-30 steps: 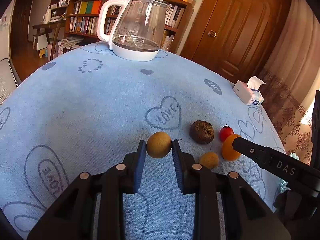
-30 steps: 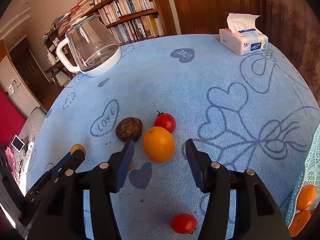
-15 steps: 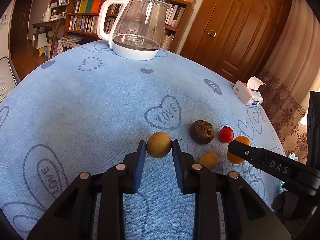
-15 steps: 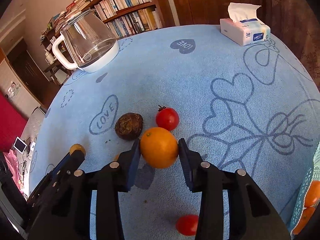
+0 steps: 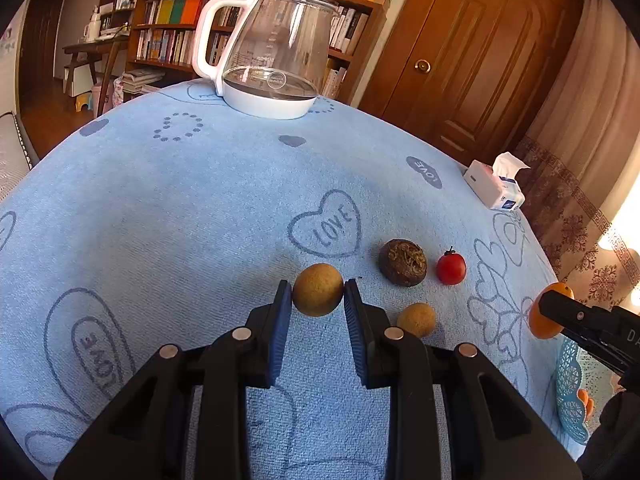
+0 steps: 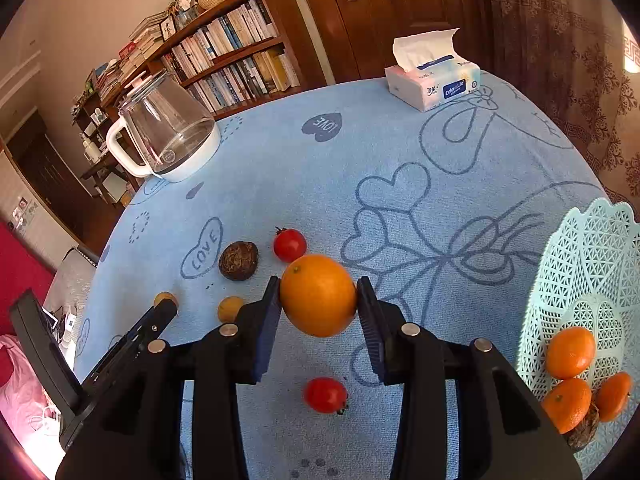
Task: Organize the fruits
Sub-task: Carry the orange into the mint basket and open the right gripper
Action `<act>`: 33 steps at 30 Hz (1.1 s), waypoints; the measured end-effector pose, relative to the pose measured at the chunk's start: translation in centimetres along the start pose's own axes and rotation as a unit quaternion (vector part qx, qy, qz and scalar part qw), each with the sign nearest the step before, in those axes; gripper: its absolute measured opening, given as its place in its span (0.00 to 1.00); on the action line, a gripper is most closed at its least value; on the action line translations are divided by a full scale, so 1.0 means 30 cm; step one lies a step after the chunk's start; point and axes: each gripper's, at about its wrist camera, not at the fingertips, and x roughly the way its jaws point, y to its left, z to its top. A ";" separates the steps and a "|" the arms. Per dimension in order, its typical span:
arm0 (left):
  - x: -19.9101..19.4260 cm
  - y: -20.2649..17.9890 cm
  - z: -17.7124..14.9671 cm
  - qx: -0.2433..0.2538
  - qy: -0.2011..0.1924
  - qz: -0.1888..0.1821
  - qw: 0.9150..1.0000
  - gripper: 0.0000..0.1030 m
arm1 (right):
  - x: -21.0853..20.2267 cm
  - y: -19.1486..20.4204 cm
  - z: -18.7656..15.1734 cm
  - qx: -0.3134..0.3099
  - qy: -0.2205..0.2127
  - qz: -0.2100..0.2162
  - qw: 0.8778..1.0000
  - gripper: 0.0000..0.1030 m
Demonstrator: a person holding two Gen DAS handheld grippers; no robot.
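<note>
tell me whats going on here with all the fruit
A person with two handheld grippers is sorting fruit on a blue tablecloth. The right gripper is shut on an orange, with the mesh basket of oranges to its right. The left gripper is shut on a tan round fruit. Two cherry tomatoes, a dark wrinkled fruit and another tan fruit lie loose.

Bare cloth (image 6: 460, 208) reaches basket (image 6: 580, 264); tomato (image 6: 325, 395) below.

round table under blue heart-print cloth (image 6: 400, 152), glass kettle (image 6: 168, 140), tissue box (image 6: 434, 84), dark wrinkled fruit (image 6: 238, 261), two cherry tomatoes (image 6: 289, 245) (image 6: 325, 395), small tan fruit (image 6: 230, 309), mint lattice basket (image 6: 580, 260) at right edge
</note>
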 end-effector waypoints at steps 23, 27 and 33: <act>0.002 0.000 -0.001 -0.001 0.002 0.000 1.000 0.27 | -0.323 -0.556 -0.104 0.155 -0.044 -0.138 0.977 0.38; 0.001 -0.001 -0.003 0.001 0.001 0.002 1.000 0.27 | -0.321 -0.604 -0.142 0.176 -0.030 -0.132 0.975 0.38; 0.007 -0.002 -0.002 0.002 0.004 0.001 1.000 0.27 | -0.304 -0.616 -0.169 0.184 -0.022 -0.119 0.975 0.38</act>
